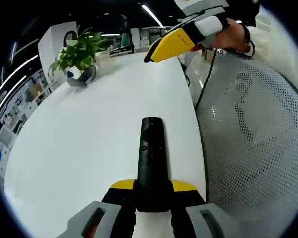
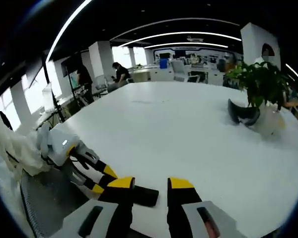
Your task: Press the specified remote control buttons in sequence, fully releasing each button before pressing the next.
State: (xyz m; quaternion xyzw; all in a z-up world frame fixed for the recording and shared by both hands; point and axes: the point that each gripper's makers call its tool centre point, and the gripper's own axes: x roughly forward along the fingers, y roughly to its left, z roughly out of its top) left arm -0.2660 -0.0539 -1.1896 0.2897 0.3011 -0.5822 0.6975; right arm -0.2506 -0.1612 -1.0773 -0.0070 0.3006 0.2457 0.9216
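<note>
A black remote control [image 1: 151, 148] points away from me over the white table [image 1: 84, 129], and my left gripper [image 1: 153, 186] is shut on its near end between yellow-tipped jaws. Small buttons show on its upper face. My right gripper [image 1: 171, 44], held by a hand, hovers above the table's far right edge, apart from the remote. In the right gripper view my right gripper [image 2: 151, 186] is open, with bare table [image 2: 179, 129] between its jaws. There the left gripper [image 2: 103, 179] comes in from the left, carrying the remote [image 2: 145, 196], whose end sits just beyond the right jaws.
A potted plant [image 1: 79, 52] [image 2: 260, 84] with a dark curved object [image 1: 84, 77] [image 2: 241, 113] beside it stands at the table's far side. A white mesh chair [image 1: 253, 134] is close to the right edge. Two people [image 2: 119, 72] are far behind.
</note>
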